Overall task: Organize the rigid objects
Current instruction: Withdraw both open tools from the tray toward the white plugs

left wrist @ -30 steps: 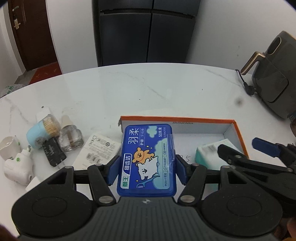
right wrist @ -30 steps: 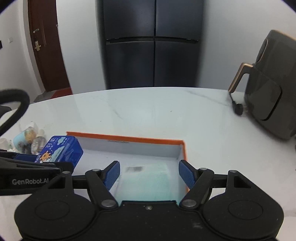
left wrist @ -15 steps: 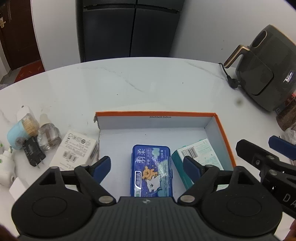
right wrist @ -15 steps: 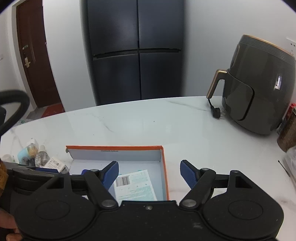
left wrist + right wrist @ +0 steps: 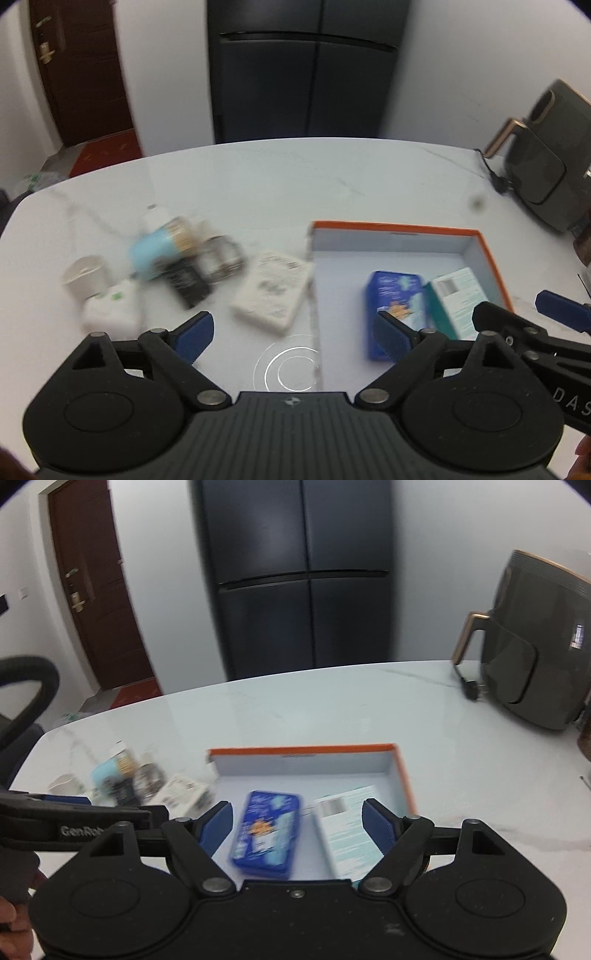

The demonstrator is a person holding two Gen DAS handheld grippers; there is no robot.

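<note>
The white marble table carries the orange-rimmed box, where the blue case and the teal carton already lie side by side on the floor, just beside each other. Left of the box sit the loose items not yet sorted: a flat white pack nearest the box wall, then a dark plug, a pale blue container, a small glass bottle and white pieces, blurred here. The left gripper has just been opening, its jaws wide with nothing between them; the right gripper likewise has been spreading and grips nothing, hovering over the box. The next pick looks best aimed at the white pack: approach squarely across its narrow sides, and close only once both pads flank it.
</note>
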